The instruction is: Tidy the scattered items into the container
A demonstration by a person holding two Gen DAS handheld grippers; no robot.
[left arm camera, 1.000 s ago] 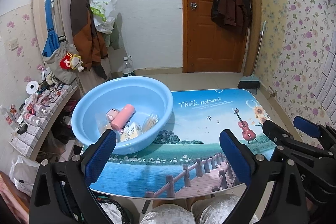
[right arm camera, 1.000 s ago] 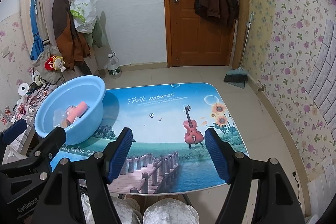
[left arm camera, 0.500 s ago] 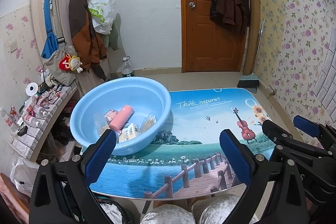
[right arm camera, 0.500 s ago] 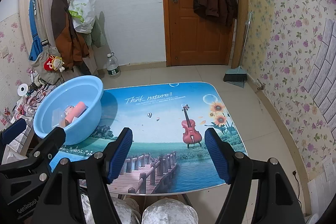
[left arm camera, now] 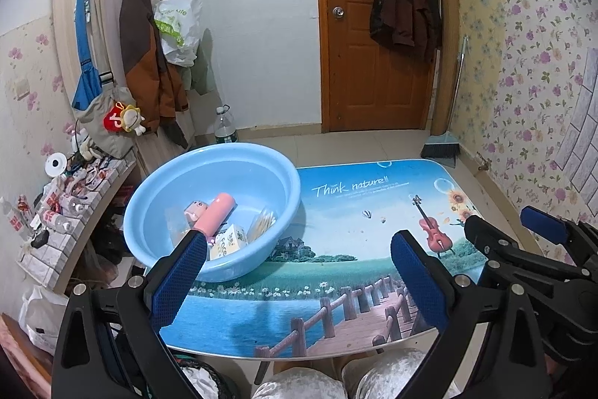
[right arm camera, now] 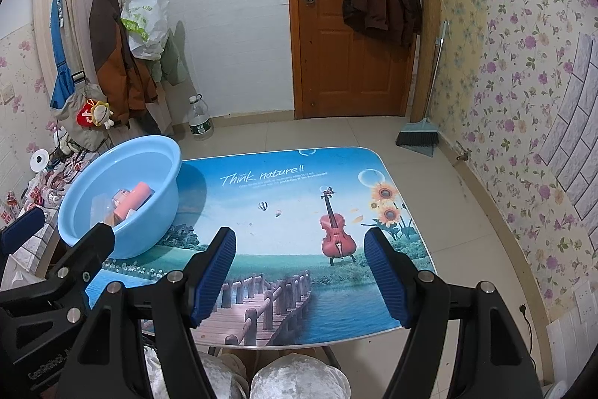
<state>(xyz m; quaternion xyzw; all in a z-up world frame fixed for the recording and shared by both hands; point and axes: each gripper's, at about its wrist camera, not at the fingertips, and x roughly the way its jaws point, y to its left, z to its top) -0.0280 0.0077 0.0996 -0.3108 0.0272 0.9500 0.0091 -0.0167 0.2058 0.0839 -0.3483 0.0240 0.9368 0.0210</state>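
1. The left tool (left arm camera: pixel 299 272) sits at the bottom of the left wrist frame, blue fingers spread wide with nothing between them. It hangs over the near edge of the counter (left arm camera: pixel 355 272), the one with the lake-and-bridge picture printed on top.
2. The right tool (right arm camera: pixel 301 275) is the same deal in the right wrist frame: fingers spread apart, nothing pinched, low over the near edge of the counter.
3. The blue basin (left arm camera: pixel 213 171) is at the left-center of the left wrist frame, on the counter's left side and hanging a bit over that edge. It's up and left of the left tool; that tool's left finger (left arm camera: pixel 179 277) overlaps the basin's near rim in the picture, though I can't tell if they actually touch.
4. In the right wrist frame the basin (right arm camera: pixel 164 156) is way off at the left-center, well apart from the right tool.
5. Inside the basin there's a pink tube (left arm camera: pixel 218 214), a small pink thing (left arm camera: pixel 195 211) just beside it, a pale yellow box (left arm camera: pixel 228 241) and a clear packet (left arm camera: pixel 263 225).
6. Each frame also catches the other tool poking in at the side.
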